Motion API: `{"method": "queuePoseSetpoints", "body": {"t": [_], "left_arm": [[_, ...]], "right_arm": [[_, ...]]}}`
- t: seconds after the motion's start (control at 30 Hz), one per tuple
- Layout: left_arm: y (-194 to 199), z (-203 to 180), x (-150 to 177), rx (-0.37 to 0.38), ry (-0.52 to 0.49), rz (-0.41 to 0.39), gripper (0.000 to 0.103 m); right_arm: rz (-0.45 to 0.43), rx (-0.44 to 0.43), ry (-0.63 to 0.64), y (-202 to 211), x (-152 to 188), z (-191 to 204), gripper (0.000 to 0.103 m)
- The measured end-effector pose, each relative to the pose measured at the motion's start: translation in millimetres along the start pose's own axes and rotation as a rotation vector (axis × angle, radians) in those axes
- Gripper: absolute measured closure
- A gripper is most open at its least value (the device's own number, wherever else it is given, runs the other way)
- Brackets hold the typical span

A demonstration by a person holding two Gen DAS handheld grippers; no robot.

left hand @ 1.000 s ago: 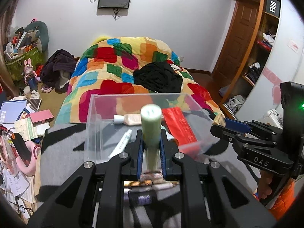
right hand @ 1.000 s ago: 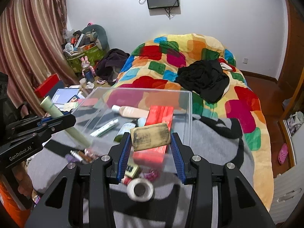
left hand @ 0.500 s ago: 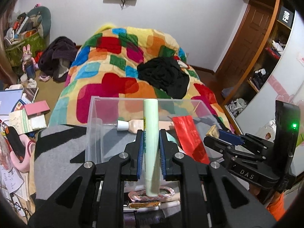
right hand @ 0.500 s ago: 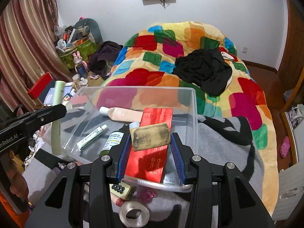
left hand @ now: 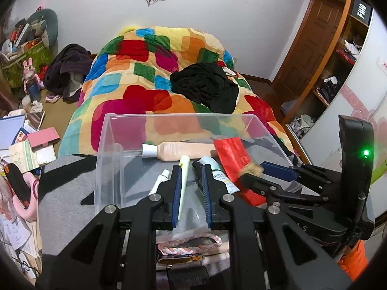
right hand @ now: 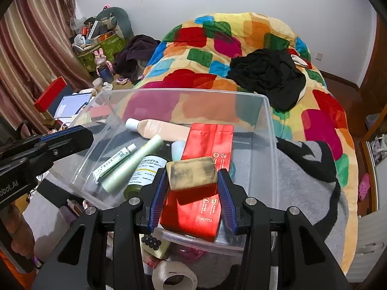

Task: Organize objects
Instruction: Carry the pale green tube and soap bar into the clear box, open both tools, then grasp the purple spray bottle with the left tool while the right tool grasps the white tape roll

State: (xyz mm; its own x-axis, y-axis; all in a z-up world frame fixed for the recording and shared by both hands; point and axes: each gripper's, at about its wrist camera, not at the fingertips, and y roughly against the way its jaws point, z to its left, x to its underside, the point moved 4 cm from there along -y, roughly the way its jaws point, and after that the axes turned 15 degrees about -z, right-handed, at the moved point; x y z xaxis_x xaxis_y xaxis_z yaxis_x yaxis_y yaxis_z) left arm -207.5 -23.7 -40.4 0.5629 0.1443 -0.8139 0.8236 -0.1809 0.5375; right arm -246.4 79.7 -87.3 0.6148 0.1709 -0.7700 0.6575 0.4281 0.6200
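Observation:
A clear plastic bin (left hand: 106, 149) (right hand: 269, 145) stands on a grey blanket. Inside lie a peach bottle (left hand: 183, 149) (right hand: 162, 128), a red packet (left hand: 232, 159) (right hand: 208, 169), a white ointment tube (right hand: 113, 160), a dark pump bottle (right hand: 145, 169) and a pale green tube (left hand: 183, 183) (right hand: 131, 163). My left gripper (left hand: 191, 193) is open over the bin; the green tube lies loose between its jaws. My right gripper (right hand: 192, 188) is shut on a worn tan sponge (right hand: 191, 172), held above the red packet.
Loose items lie on the blanket in front of the bin: a braided band (left hand: 188, 241), a tape roll (right hand: 174, 278), a small yellow box (right hand: 154, 242). A bright patchwork quilt (left hand: 154, 67) with black clothing (right hand: 266, 75) lies behind. Books and clutter are on the floor at left (left hand: 31, 145).
My left gripper lowered into the bin, opened and let go of the green tube, which now lies among the items. My right gripper moved forward over the bin with the sponge.

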Motion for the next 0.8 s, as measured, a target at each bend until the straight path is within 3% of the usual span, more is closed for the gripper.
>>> {"method": "queuePoseSetpoints", "body": {"t": [0.17, 0.3, 0.4, 0.57, 0.8], "left_arm": [[8, -6, 1, -0.014, -0.031, -0.015, 0.084], [18, -8, 1, -0.03, -0.046, -0.04, 0.075], [27, -8, -1, -0.039, -0.051, -0.06, 0.069], [44, -4, -2, -0.073, -0.052, -0.105, 0.041], [60, 5, 10, -0.112, -0.055, -0.116, 0.014]], "right_arm": [[-0.01, 0.003, 0.011, 8, -3, 2, 0.06], [-0.047, 0.017, 0.032, 21, -6, 6, 0.048], [-0.076, 0.019, 0.046, 33, -9, 8, 0.045], [-0.113, 0.015, 0.057, 54, -10, 10, 0.039], [-0.121, 0.003, 0.073, 75, 3, 13, 0.029]]}}
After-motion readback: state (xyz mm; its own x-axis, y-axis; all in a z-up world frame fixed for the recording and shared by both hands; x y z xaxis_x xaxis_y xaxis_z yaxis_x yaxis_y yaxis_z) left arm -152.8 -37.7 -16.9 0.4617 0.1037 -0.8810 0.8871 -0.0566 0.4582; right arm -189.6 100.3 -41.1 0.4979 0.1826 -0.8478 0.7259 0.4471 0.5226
